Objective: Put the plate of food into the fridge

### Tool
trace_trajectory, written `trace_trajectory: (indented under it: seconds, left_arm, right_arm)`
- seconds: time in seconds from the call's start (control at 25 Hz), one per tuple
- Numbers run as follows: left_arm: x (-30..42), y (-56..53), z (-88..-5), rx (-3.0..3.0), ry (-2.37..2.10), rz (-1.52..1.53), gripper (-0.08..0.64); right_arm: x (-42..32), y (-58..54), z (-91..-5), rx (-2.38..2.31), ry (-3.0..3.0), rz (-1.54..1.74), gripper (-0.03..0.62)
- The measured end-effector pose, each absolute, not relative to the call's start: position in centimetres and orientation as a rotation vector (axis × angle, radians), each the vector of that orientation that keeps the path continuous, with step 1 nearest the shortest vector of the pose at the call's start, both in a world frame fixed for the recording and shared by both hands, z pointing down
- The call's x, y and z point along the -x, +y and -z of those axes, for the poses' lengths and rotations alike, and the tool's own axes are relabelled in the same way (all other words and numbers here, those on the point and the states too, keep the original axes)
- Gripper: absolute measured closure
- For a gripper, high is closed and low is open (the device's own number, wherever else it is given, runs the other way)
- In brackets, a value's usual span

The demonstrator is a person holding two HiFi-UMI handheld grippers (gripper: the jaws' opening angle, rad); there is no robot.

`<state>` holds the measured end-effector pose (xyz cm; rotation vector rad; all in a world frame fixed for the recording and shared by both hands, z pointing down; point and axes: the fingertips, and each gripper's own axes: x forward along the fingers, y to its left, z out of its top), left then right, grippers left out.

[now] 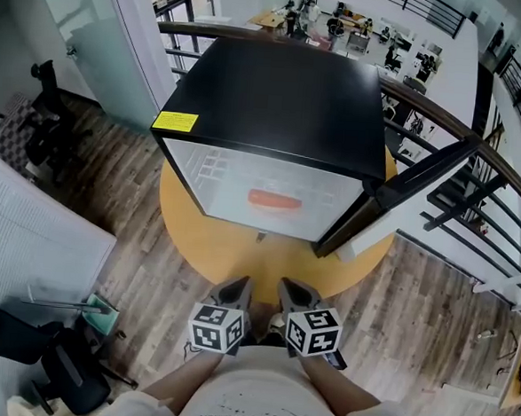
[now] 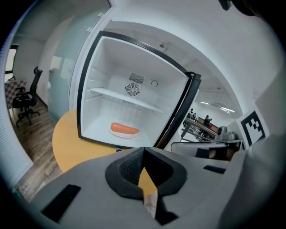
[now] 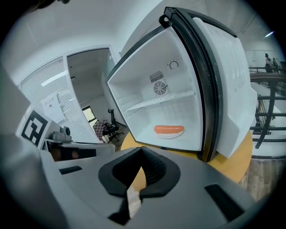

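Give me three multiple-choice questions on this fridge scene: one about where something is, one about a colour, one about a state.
1. Where is the plate of food?
A. on the round table
B. inside the fridge, below the shelf
C. on top of the fridge

2. What colour is the round table?
A. yellow
B. blue
C. white

3. How is the fridge door?
A. shut
B. swung open
C. taken off

Answers:
1 B: the plate lies on the fridge's floor under the shelf.
2 A: the tabletop around the fridge is yellow.
3 B: the door stands open at the side and the interior shows.
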<state>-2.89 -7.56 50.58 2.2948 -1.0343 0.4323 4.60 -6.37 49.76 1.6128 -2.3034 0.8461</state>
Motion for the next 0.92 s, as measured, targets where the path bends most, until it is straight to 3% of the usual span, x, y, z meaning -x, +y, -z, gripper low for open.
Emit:
trace_trajectory:
  seconds: [0.92]
  left_arm:
    - [2.59, -7.6, -50.34, -2.301, -1.015, -0.416, 0.537]
  right_arm:
    - [-5.35, -6.04, -49.76, -1.646, -2.291, -0.878, 0.567]
